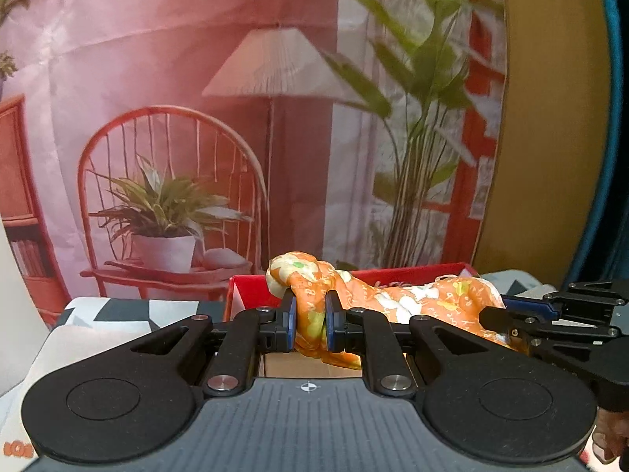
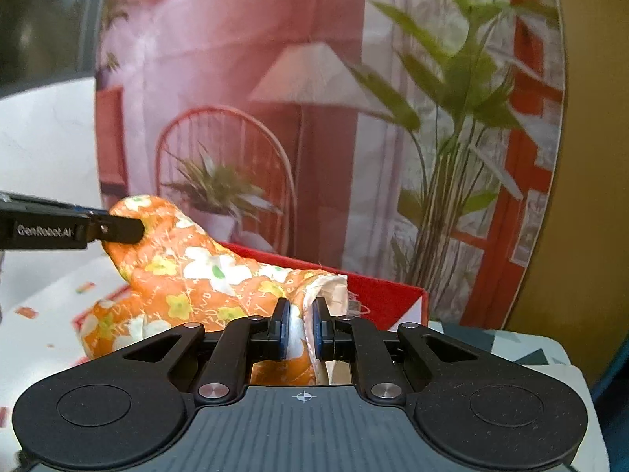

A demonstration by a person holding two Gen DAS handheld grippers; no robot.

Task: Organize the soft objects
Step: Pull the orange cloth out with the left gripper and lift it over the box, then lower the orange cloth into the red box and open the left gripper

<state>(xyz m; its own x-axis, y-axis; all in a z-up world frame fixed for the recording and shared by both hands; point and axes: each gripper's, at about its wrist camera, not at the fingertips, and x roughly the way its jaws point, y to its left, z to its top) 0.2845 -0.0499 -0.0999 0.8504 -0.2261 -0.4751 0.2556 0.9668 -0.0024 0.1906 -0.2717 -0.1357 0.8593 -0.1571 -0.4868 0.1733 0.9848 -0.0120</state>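
Note:
An orange floral cloth hangs stretched between my two grippers, above a red box. My left gripper is shut on one bunched end of the cloth. My right gripper is shut on the other end, at a white-lined hem. The right gripper shows at the right of the left wrist view. The left gripper's tip shows at the left of the right wrist view, pinching the cloth. The red box lies behind and below the cloth.
A printed backdrop with a chair, lamp and plants stands close behind the box. The box rests on a surface covered with a black-and-white patterned cloth. A white cloth with small orange marks lies at the left.

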